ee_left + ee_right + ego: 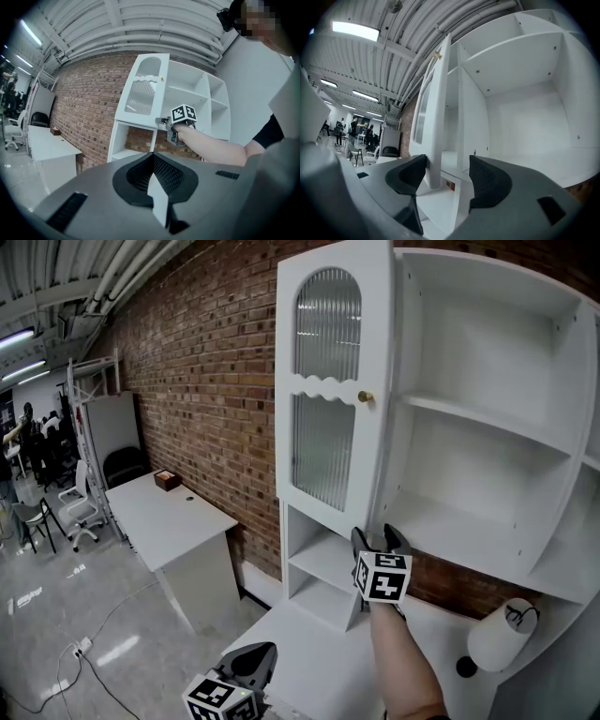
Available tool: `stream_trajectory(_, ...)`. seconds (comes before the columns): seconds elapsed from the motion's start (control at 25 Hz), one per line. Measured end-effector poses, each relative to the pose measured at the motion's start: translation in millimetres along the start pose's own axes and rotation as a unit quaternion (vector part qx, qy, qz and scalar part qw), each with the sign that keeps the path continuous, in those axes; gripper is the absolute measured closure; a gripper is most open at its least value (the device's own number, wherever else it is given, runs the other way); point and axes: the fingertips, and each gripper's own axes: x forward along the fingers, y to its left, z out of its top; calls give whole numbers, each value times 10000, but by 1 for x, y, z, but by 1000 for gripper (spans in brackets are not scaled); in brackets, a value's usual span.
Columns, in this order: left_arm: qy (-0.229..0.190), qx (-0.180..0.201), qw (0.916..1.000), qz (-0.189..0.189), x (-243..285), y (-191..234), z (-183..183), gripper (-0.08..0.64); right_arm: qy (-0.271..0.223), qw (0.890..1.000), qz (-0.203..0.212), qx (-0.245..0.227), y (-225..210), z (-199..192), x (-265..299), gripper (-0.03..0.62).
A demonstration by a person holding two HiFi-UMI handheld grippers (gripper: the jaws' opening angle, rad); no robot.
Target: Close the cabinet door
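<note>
Two grippers are in view, and only the right gripper (378,540) is at work: held level at the lower corner of the cabinet door (328,390), its jaws spread wide with the door's free edge standing between them. The edge lies close to one pad but is not pinched. The left gripper (255,664) hangs low and well apart from the cabinet (487,427), jaws together on nothing I can make out. The door hangs over the cabinet's left column, above an open cubby, and its knob side stands out from the frame, so it is ajar and closing has yet to be done; this looks like the approach step. Next, I judge, the outer jaw should press flat on the door's face and swing it home. The inner jaw must slip clear first, or it will be caught between door and frame. The door is smooth white painted board with an arched top panel and a lower panel of ribbed, translucent glass (327,324), parted by a scalloped rail, and it carries a small round brass knob (365,397). Plain white shelves stand bare to the right, against a rough red brick wall (197,362).
</note>
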Motion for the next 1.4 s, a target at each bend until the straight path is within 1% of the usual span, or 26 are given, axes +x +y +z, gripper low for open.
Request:
stream_trajectory(0.24, 19, -3, 10000, -27, 9, 0, 0, 552, 58, 9999, -46, 78, -14, 0, 10, 298)
stream_trajectory(0.4, 16, -18, 10000, -12, 14, 7, 2, 552, 94, 9999, -108, 47, -18, -1, 22, 314)
stream_trajectory(0.6, 20, -9, 10000, -8, 17, 15, 1, 552, 129, 9997, -190, 71, -25, -3, 31, 319)
stream_trajectory(1.0, 39, -22, 10000, 63, 23, 19, 0, 552, 109, 9998, -132, 56, -24, -2, 37, 321)
stream_trajectory(1.2, 40, -28, 9999, 130, 19, 17, 0, 552, 123, 9998, -120, 96, -26, -4, 33, 332)
stream_trajectory(1.28, 46, -29, 9999, 153, 15, 16, -2, 552, 130, 9998, -137, 86, -25, -6, 29, 343)
stream_trajectory(1.32, 54, -36, 9998, 162, 13, 15, -3, 552, 126, 9998, -159, 70, -25, -7, 26, 358)
stream_trajectory(1.4, 71, -60, 9998, 184, 8, 15, -6, 552, 90, 9996, -252, 20, -25, -8, 19, 414)
